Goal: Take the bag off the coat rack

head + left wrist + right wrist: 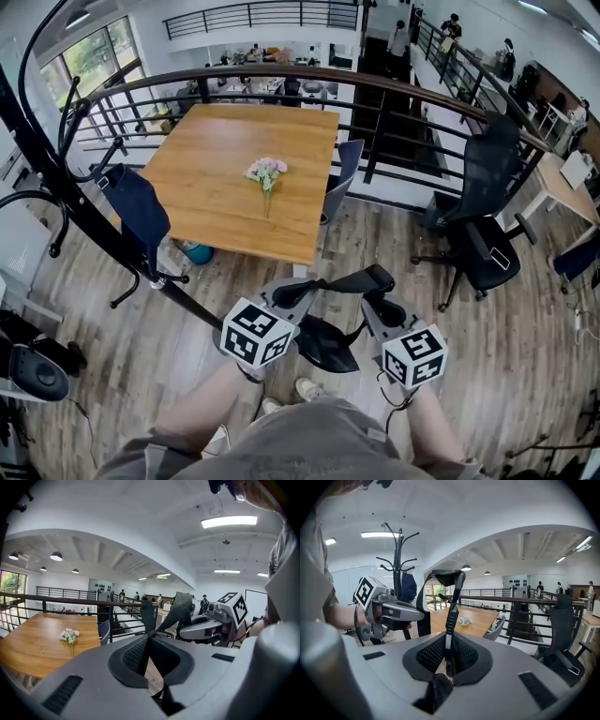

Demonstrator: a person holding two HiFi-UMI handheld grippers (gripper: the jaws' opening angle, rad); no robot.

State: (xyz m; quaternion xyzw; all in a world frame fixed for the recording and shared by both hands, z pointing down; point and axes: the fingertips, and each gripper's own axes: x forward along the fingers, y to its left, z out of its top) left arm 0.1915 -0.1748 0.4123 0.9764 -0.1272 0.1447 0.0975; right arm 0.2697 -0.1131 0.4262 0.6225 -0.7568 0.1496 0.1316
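A black bag (328, 345) hangs low between my two grippers, above the floor in front of the person's legs. Its black strap (352, 279) runs across from one gripper to the other. My left gripper (286, 298) is shut on one end of the strap (174, 611), which rises from between the pads. The right gripper (377, 302) is shut on the strap (451, 606) as well, and the strap loops up above it. The black coat rack (89, 220) stands apart at the left; the bag does not touch it.
A dark blue cloth item (141, 211) still hangs on the rack's hooks. Beyond stand a wooden table (234, 178) with a small flower bunch (266, 172), a curved black railing (375, 80) and black office chairs (483, 234). A black device (33, 370) sits at the lower left.
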